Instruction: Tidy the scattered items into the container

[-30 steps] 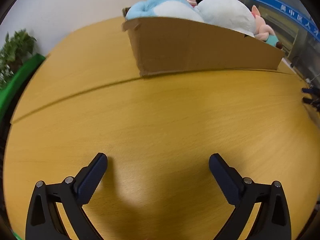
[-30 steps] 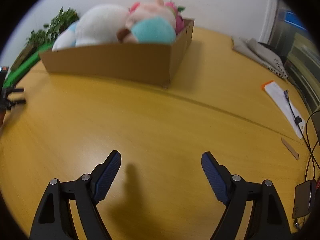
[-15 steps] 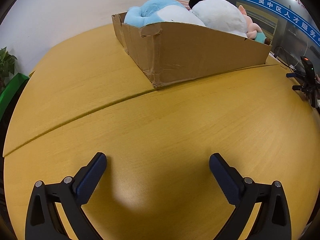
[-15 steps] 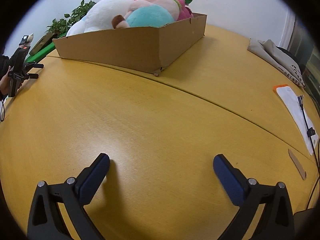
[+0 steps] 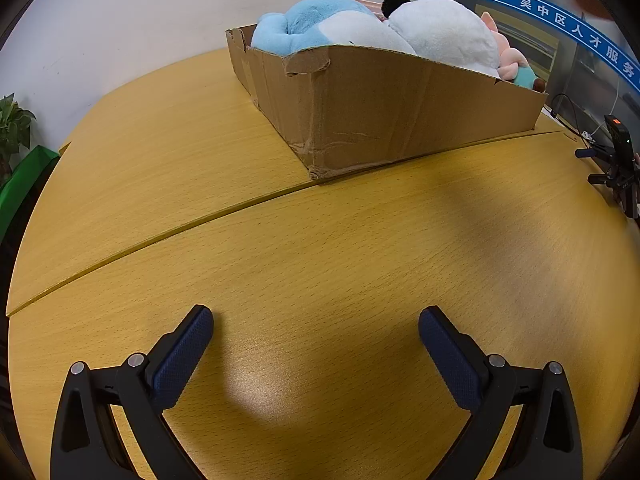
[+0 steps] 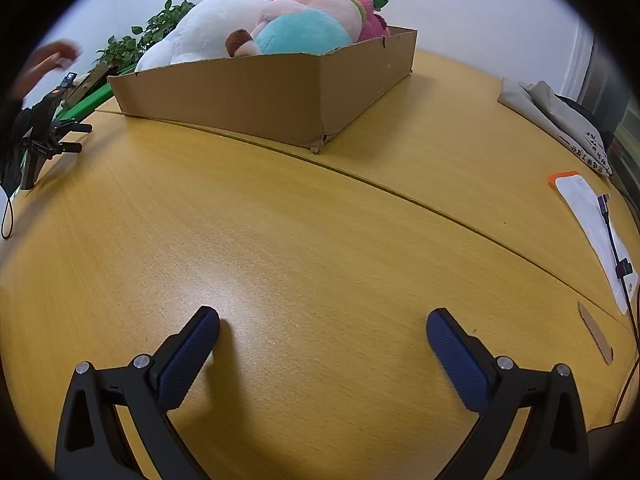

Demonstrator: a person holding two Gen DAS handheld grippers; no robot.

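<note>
A shallow cardboard box (image 5: 400,108) stands on the yellow wooden table (image 5: 320,248), also in the right wrist view (image 6: 260,96). It holds plush toys: a blue one (image 5: 312,28), a big white one (image 5: 444,36) (image 6: 212,28), a pink one (image 6: 320,4) and a teal one (image 6: 304,34). My left gripper (image 5: 316,334) is open and empty, low over bare table, well short of the box. My right gripper (image 6: 323,334) is open and empty over bare table too.
The right gripper shows at the right edge of the left wrist view (image 5: 616,164); the left one shows at the left edge of the right wrist view (image 6: 44,128). White paper with a cable (image 6: 596,220), a grey cloth bag (image 6: 552,120) and green plants (image 6: 148,36) lie around.
Both grippers pulled back and lower from the box, and both views swung so a box corner faces each camera. The right jaws opened wider. A hand rose at the left edge.
</note>
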